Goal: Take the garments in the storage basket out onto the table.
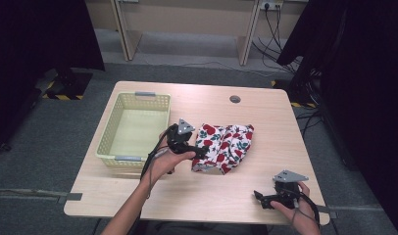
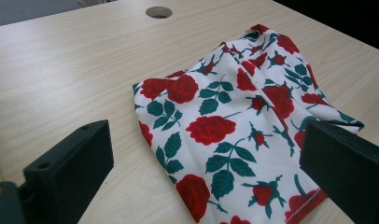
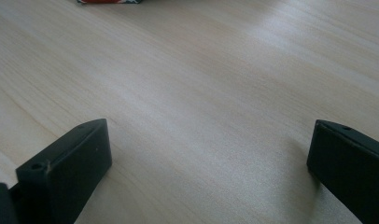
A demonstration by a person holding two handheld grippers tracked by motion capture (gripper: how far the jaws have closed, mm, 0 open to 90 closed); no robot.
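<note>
The folded white cloth printed with red roses [image 2: 243, 126] lies mid-table, just ahead of the left gripper [image 1: 197, 149], jaws apart; the right gripper [image 1: 260, 197], jaws also apart, sits well away.

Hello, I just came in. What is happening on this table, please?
A person works at a wooden table with a two-jaw gripper in each hand. The left gripper, jaws open, is at the near left edge of a folded cloth with red roses and has not closed on it. The right gripper, also open, sits apart near the front right of the table. A yellow basket stands empty left of the cloth.
</note>
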